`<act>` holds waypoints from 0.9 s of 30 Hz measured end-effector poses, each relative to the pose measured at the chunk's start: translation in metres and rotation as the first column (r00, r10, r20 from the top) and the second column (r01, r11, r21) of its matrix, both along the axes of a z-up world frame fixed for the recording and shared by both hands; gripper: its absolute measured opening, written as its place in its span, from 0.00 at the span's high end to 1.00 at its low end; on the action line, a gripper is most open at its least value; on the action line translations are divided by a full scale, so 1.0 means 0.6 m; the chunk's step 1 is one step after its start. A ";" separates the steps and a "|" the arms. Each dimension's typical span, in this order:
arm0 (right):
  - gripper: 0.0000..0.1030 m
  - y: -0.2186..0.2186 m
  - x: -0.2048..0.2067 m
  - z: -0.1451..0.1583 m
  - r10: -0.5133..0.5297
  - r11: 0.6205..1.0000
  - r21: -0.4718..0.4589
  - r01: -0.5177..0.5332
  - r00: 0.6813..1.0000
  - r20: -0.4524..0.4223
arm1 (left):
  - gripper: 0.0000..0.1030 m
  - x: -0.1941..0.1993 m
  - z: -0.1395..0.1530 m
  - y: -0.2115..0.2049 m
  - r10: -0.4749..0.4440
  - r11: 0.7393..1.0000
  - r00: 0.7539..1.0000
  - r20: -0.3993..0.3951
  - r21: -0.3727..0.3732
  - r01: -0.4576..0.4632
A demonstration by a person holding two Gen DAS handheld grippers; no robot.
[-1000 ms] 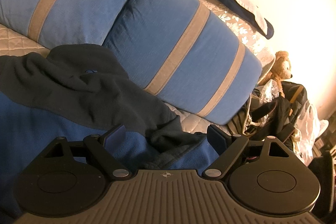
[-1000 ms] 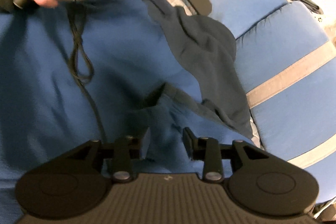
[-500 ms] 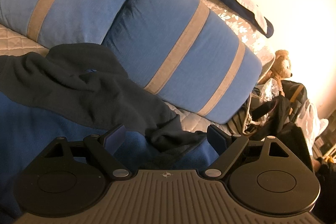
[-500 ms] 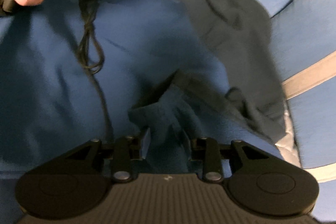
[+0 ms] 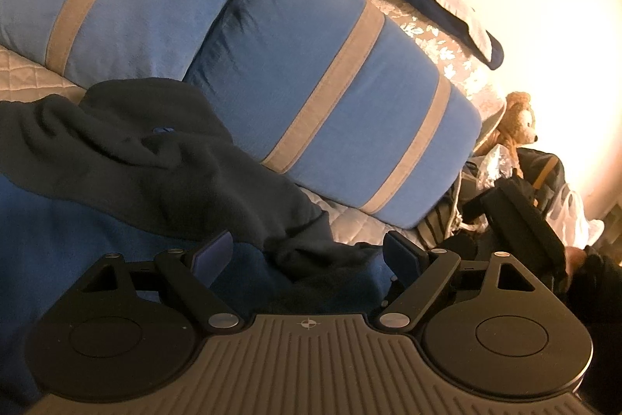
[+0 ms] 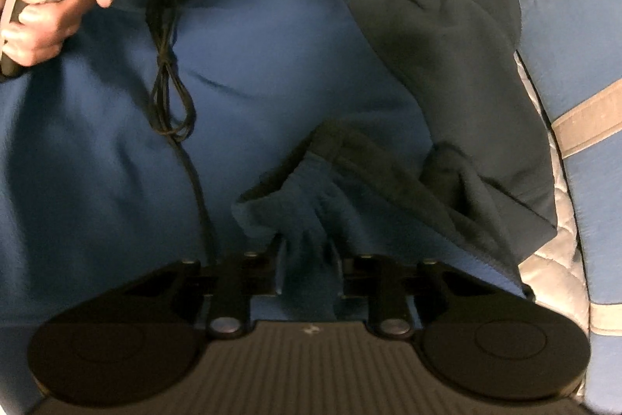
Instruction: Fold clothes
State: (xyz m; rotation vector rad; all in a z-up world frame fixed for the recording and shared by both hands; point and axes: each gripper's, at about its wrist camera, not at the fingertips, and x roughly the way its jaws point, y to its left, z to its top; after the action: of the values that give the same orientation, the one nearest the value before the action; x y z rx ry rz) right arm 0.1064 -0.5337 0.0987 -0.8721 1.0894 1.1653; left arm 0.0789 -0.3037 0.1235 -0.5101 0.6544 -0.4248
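Observation:
A fleece garment lies spread on the sofa, with a blue body (image 6: 252, 65) and a dark grey part (image 6: 447, 26) along its far side. My right gripper (image 6: 307, 259) is shut on a bunched fold of the blue fleece (image 6: 303, 189) near the garment's edge. In the left wrist view, the same garment shows blue (image 5: 77, 232) below and dark grey (image 5: 155, 158) above. My left gripper (image 5: 307, 255) hovers open over the dark crumpled edge, with nothing between its fingers. The right wrist view shows a hand (image 6: 39, 6) holding the left gripper at the top left.
Two blue cushions with beige stripes (image 5: 330, 96) lean behind the garment on a quilted white cover (image 5: 23, 76). A black cable (image 6: 171, 96) dangles over the blue fleece. A teddy bear (image 5: 517, 119), bags and clutter (image 5: 544, 181) sit at the sofa's right end.
The right gripper's fingers have drawn together onto the raised blue fold. The left gripper stays open and has hardly moved. A dark shape has come in at the left view's right edge.

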 end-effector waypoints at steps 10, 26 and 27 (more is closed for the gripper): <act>0.94 -0.005 0.006 0.003 -0.016 1.000 0.022 0.015 0.998 0.057 | 0.17 0.002 -0.002 -0.002 0.006 1.000 1.000 -0.004 0.004 -0.006; 0.98 -0.430 -0.039 0.229 -0.898 0.434 0.727 0.532 0.319 0.303 | 0.17 -0.009 -0.002 -0.008 0.005 1.000 0.999 0.036 0.017 -0.006; 0.98 -0.477 -0.060 0.228 -0.936 0.352 0.761 0.544 0.228 0.270 | 0.17 -0.009 -0.001 -0.008 0.004 1.000 0.999 0.037 0.015 -0.005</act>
State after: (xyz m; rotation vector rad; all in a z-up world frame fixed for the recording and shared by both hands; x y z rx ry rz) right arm 0.0702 -0.8201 0.2355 -0.1241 0.3589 0.1040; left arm 0.0732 -0.3084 0.1227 -0.4883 0.6208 -0.4238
